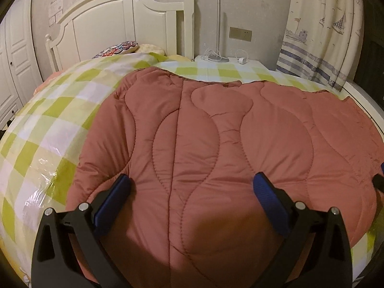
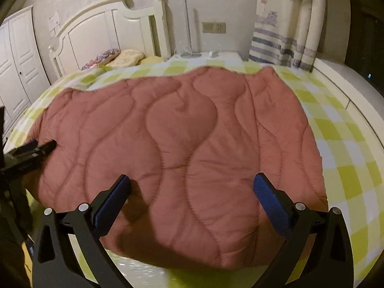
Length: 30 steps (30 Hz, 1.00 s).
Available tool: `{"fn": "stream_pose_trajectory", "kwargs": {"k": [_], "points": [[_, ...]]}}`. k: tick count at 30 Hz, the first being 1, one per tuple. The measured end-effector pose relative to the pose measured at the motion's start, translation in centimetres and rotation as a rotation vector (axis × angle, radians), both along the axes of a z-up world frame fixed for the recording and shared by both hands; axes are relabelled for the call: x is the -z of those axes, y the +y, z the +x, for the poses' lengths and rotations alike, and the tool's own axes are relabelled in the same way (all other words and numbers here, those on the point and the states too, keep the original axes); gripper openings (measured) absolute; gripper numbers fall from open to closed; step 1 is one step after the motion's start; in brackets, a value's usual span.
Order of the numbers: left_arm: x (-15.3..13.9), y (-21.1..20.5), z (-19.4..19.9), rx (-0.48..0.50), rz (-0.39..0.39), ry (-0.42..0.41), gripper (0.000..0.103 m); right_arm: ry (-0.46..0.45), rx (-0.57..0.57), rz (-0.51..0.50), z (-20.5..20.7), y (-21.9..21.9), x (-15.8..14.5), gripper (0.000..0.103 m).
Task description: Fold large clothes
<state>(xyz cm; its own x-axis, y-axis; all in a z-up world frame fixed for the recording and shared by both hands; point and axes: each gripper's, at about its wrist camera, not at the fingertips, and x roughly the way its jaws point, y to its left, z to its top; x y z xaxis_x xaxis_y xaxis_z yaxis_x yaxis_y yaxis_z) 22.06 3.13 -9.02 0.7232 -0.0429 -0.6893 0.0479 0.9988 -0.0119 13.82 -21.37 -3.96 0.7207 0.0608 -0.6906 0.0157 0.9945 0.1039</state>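
Observation:
A large pink quilted garment (image 1: 216,144) lies spread flat on the bed, and it also fills the right wrist view (image 2: 180,144). My left gripper (image 1: 192,182) is open and empty, hovering over the garment's near left part. My right gripper (image 2: 192,182) is open and empty, hovering over its near right part. The left gripper's fingers (image 2: 36,147) show at the left edge of the right wrist view, at the garment's left side. A bit of the right gripper (image 1: 380,180) shows at the right edge of the left wrist view.
The bed has a green and white checked cover (image 1: 48,124) (image 2: 336,132). Pillows (image 1: 120,48) lie by the white headboard (image 1: 115,24). A nightstand with a lamp (image 1: 218,57) and a curtain (image 1: 324,36) stand behind. A white wardrobe (image 2: 14,67) is at left.

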Motion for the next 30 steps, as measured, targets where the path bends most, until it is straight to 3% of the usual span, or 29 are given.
{"fn": "stream_pose_trajectory", "kwargs": {"k": [3,6,9,11,16,19,21,26,30], "points": [[0.1,-0.1,0.0,-0.001,0.007,-0.001,0.101,-0.051,-0.036,-0.020,-0.4,1.3,-0.9,0.098],[0.1,0.1,0.1,0.003,-0.002,-0.001,0.101,0.032,-0.082,-0.075,0.7,2.7,1.1,0.099],[0.1,0.0,0.1,0.004,-0.003,-0.001,0.101,0.025,-0.087,-0.073,0.7,2.7,1.5,0.099],[0.1,0.0,0.1,0.004,-0.002,-0.001,0.101,0.033,-0.078,-0.053,0.7,2.3,0.7,0.098],[0.1,0.0,0.1,0.003,-0.002,-0.002,0.101,-0.062,-0.005,-0.014,0.7,0.4,-2.0,0.098],[0.1,0.0,0.1,0.004,-0.003,-0.001,0.101,0.034,0.020,-0.029,2.4,-0.7,-0.1,0.098],[0.1,0.0,0.1,0.005,-0.002,-0.001,0.101,0.072,0.014,0.031,2.8,-1.8,1.1,0.098],[0.2,-0.2,0.0,0.006,-0.003,0.001,0.101,-0.032,-0.002,0.201,-1.1,-4.2,-2.2,0.098],[0.2,-0.4,0.0,0.008,-0.007,0.000,0.101,-0.078,0.019,0.166,-4.2,-5.9,-3.9,0.098]]}}
